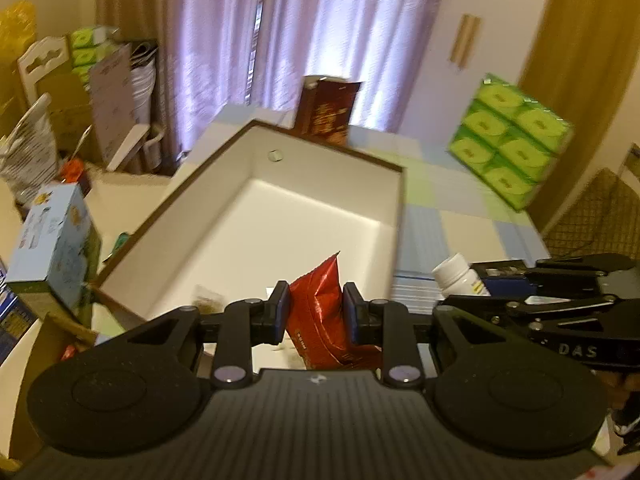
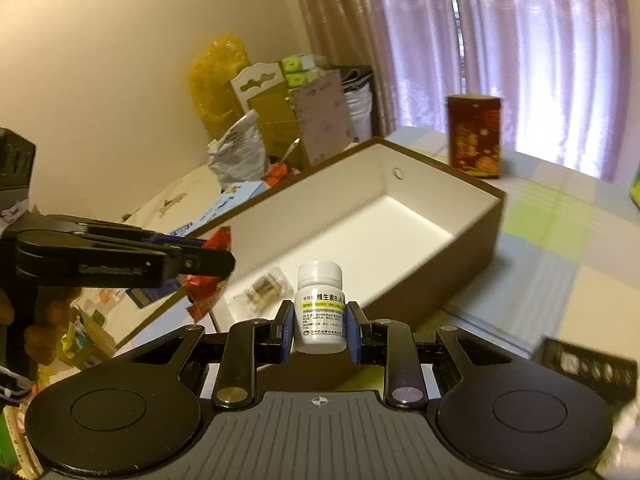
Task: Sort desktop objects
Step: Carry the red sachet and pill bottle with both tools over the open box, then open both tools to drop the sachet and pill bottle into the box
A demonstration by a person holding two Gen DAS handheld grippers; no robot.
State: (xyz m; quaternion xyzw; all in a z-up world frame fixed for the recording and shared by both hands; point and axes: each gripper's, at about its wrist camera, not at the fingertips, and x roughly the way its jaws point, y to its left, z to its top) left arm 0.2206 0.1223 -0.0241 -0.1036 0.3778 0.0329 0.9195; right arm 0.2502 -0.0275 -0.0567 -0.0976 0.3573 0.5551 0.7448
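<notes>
Left wrist view: the left claw (image 1: 315, 307) is clamped on a crumpled red snack packet (image 1: 325, 312), its blue pads pressing the foil from both sides, and holds it above the near end of an open brown box with a white lining (image 1: 256, 224). The box sits on a counter covered in a pale checked cloth (image 1: 440, 200). Inside it, near its near end, lies a small clear sachet (image 1: 208, 300), partly hidden behind the claw's arm. Beyond the box's far end stands a dark red tin with gold print (image 1: 326, 110), and toward the counter's far right edge a green multipack of tissues (image 1: 508, 140) stands tilted. A light blue carton (image 1: 56, 248) stands just off the box's left side. The right claw (image 1: 464, 284) enters from the right, closed on a white pill bottle (image 1: 456, 276).

Right wrist view: the right claw (image 2: 320, 320) grips the white pill bottle (image 2: 320, 308) upright by its labelled body, its screw cap clear of the pads, over the box's near right corner (image 2: 476, 240). The bottle's label carries Chinese print and a yellow band. The clear sachet (image 2: 262, 288) rests on the box's white floor near its near end. The left claw (image 2: 208, 256) reaches in from the left with the red packet (image 2: 206, 280), a person's fingers (image 2: 44, 320) wrapped around its handle. The dark red tin (image 2: 474, 136) stands on the cloth past the box's far end. A dark tray (image 2: 588, 368) lies at the counter's near right edge.
</notes>
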